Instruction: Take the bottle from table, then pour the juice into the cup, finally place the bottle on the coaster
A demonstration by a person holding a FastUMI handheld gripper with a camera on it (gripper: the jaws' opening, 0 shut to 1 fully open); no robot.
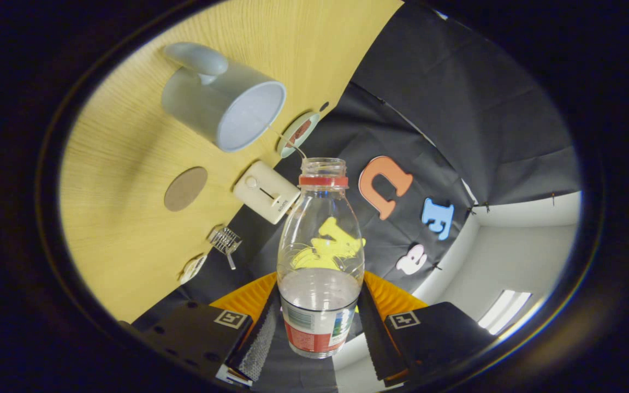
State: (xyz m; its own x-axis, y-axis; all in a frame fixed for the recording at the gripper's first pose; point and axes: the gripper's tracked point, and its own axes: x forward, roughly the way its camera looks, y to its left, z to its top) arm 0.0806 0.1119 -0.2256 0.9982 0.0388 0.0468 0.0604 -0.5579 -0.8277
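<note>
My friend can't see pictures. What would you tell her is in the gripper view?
The gripper is shut on a clear, uncapped bottle, tipped sideways, with its open mouth near a grey cup on the wooden table. Beside the cup lie a round coaster, a small white box and a little round dish.

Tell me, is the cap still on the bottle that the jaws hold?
No, the bottle between the jaws has an open neck; a red ring sits below the rim, with no cap on it.
</note>
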